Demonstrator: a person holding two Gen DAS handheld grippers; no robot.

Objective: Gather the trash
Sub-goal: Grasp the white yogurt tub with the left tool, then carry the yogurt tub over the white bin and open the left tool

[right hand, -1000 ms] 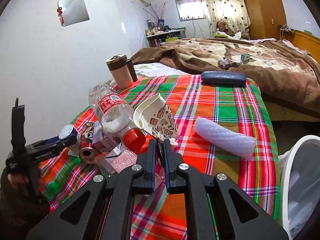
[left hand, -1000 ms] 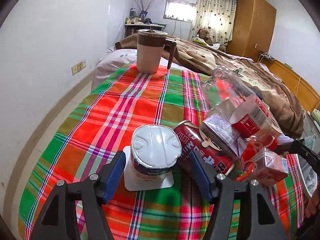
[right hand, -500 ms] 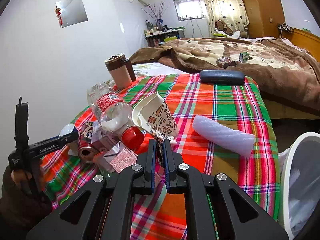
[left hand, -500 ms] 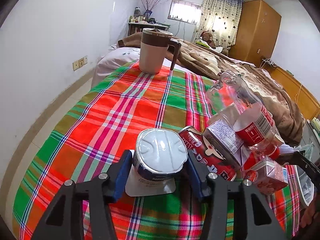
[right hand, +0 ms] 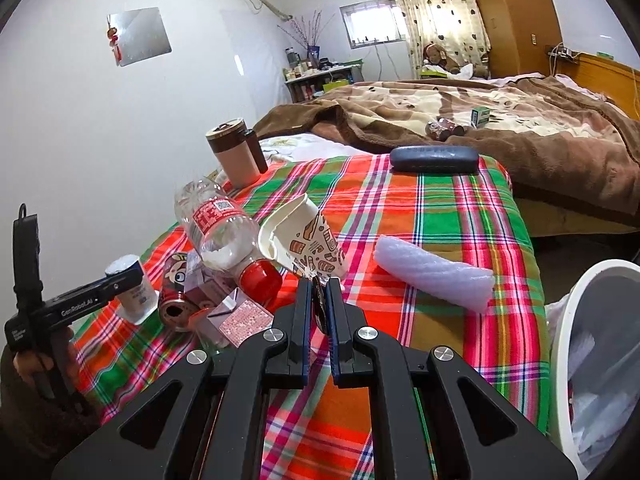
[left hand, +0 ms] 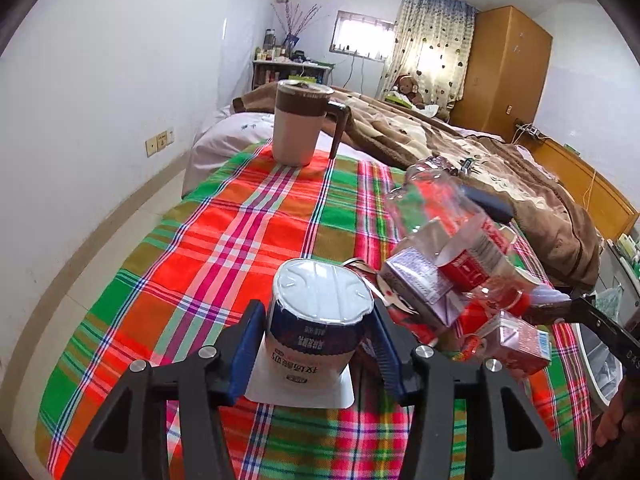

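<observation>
at the left, the left gripper (left hand: 318, 354) is closing its blue pads around an upside-down white yogurt cup (left hand: 318, 320) standing on the plaid tablecloth (left hand: 224, 248), likely to lift it. at the middle, the right gripper (right hand: 319, 312) is pinching a small dark scrap (right hand: 319, 304), with the white trash bin (right hand: 576, 320) waiting at the far right.

The black body of the left gripper (right hand: 124, 280), seen off to the left of the right tool, carries white lettering that reads "GenRobot.AI". Between the left tool's fingers, the yogurt cup (left hand: 318, 330) bears upside-down Chinese characters on a dark blue band, too distorted to read surely. Ahead and left of the right tool, the plastic bottle (right hand: 222, 232) has a red label with white Chinese characters and a QR code, not legible.
</observation>
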